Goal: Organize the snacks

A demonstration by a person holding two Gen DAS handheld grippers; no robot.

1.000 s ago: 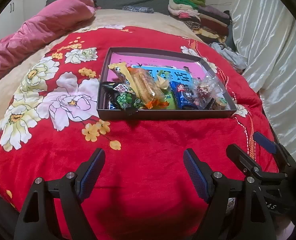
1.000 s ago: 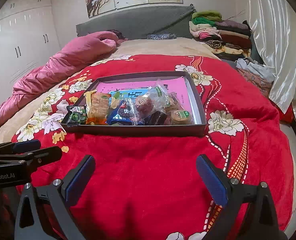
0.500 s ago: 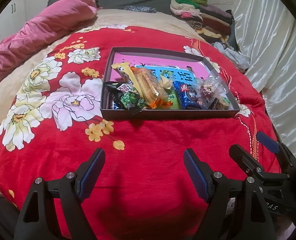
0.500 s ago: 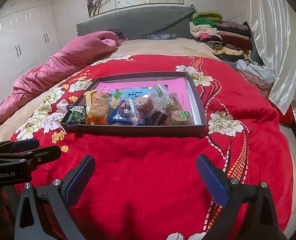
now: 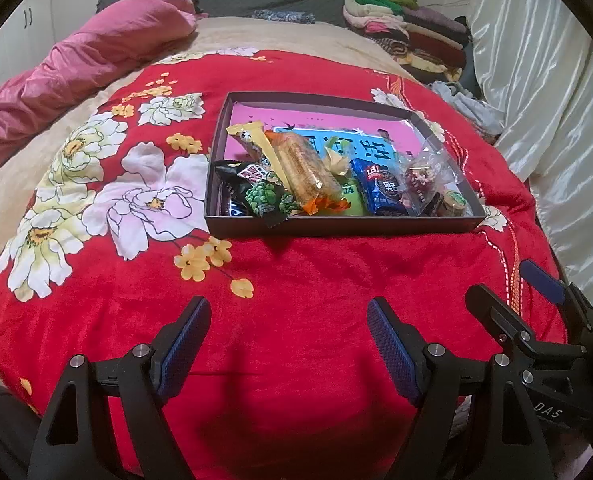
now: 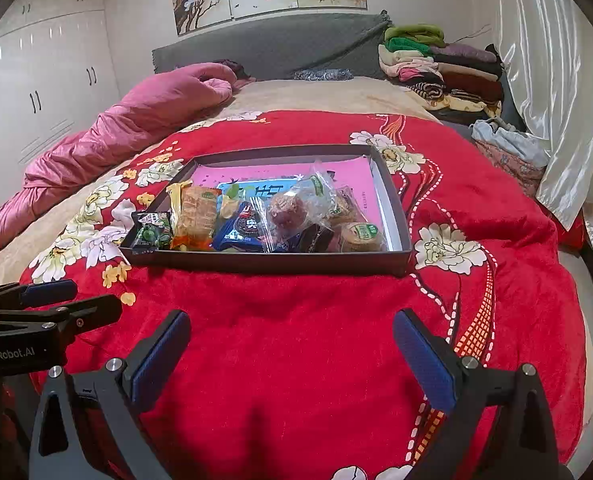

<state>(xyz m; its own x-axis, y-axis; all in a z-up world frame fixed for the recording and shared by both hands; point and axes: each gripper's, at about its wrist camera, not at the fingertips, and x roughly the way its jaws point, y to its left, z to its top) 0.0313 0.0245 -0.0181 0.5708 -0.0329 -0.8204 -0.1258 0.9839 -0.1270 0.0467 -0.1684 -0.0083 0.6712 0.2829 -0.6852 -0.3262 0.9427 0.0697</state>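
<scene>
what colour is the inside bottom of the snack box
Pink, with a blue printed panel; the dark shallow cardboard box shows it best in the right wrist view.

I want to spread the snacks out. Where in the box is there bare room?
The pink back half of the box, behind the snacks, is bare. The front edge is crowded wall to wall. The red blanket before the box is also free.

One tray (image 5: 336, 226). Two grippers: left (image 5: 288, 344), right (image 6: 290, 354). Snacks in tray, roughly eight packets; overlap blocks an exact count. One pink quilt (image 6: 136, 128). One clothes stack (image 6: 444, 70).
</scene>
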